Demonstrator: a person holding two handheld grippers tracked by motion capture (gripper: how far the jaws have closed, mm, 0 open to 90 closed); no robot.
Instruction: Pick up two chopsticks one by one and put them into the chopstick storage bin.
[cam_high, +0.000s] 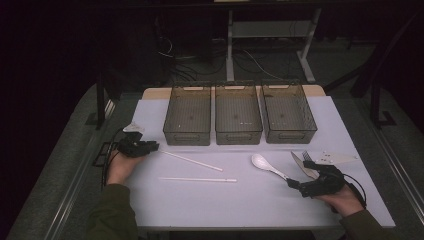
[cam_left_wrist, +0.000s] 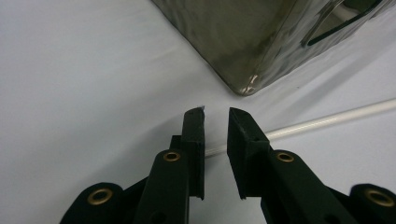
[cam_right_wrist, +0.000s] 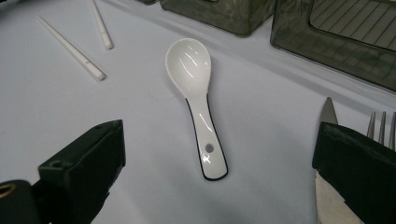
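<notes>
My left gripper (cam_high: 152, 146) (cam_left_wrist: 216, 112) rests low at the table's left, its jaws a narrow gap apart and pressing on nothing. The near end of a white chopstick (cam_high: 192, 161) (cam_left_wrist: 327, 120) lies on the cloth just under that gap, passing behind one jaw. A second chopstick (cam_high: 197, 179) lies nearer me in the middle. My right gripper (cam_high: 299, 174) (cam_right_wrist: 219, 128) stands wide open at the right. A white spoon (cam_high: 265, 163) (cam_right_wrist: 191, 65) lies on the cloth, its handle pointing in between those jaws, untouched.
Three dark see-through bins (cam_high: 186, 136) (cam_high: 238, 136) (cam_high: 290, 135) stand in a row at the back; the left one's corner (cam_left_wrist: 243, 42) is just ahead of my left gripper. A knife (cam_right_wrist: 328, 112) and a fork (cam_right_wrist: 378, 126) lie by my right gripper's outer jaw.
</notes>
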